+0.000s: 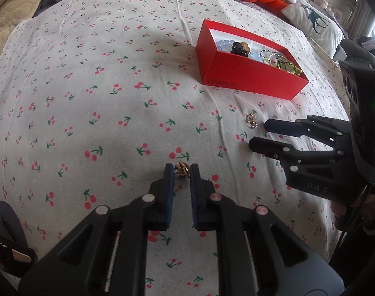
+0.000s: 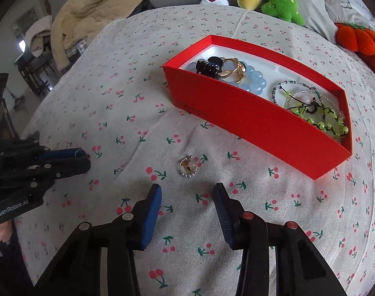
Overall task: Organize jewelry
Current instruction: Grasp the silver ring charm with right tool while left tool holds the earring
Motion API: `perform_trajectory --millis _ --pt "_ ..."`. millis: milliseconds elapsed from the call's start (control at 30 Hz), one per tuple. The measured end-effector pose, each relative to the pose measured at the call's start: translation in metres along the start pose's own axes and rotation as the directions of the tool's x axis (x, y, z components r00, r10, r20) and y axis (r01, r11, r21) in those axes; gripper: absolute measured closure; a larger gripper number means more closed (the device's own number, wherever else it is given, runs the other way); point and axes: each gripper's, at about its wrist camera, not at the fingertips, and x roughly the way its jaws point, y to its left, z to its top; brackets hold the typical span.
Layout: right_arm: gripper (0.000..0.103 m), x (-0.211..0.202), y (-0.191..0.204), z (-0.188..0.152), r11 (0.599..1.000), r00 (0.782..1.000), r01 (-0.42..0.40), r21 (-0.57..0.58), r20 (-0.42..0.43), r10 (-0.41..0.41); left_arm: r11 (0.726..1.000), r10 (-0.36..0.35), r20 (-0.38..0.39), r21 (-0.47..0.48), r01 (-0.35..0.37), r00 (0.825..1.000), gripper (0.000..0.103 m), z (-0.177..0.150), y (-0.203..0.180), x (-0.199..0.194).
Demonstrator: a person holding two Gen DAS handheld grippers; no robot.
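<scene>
A red open box [image 1: 246,80] [image 2: 239,116] lies on the cherry-print sheet and holds a black hair claw [image 2: 208,69], a gold ring, blue beads [image 2: 257,80] and green bead strings [image 2: 320,120]. My left gripper [image 1: 182,170] has its fingertips closed on a small gold ornament [image 1: 182,169] at the sheet. In the right wrist view it shows at the left [image 2: 82,157]. My right gripper [image 2: 187,192] [image 1: 257,133] is open and empty, just short of a small round pendant [image 2: 188,166] [image 1: 251,120] lying on the sheet in front of the box.
Plush toys [image 2: 281,1] and pillows [image 1: 315,22] line the far edge of the bed. A beige blanket [image 2: 93,12] is heaped at the far left. The sheet [image 1: 88,98] spreads wide to the left of the box.
</scene>
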Motion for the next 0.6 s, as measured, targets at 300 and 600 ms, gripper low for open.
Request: perform_trajectory --millis 300,600 --pt "0.084 0.011 0.0 0.011 1.0 1.0 0.016 0.011 0.01 -0.016 1.0 -0.018 -0.007 -0.001 0.018 1.0 0.089 -0.001 0.004 0.0" --pt "0.089 0.006 0.004 0.013 1.0 1.0 0.016 -0.006 0.022 -0.015 1.0 -0.013 0.002 0.002 0.013 1.0 0.089 -0.001 0.002 -0.002"
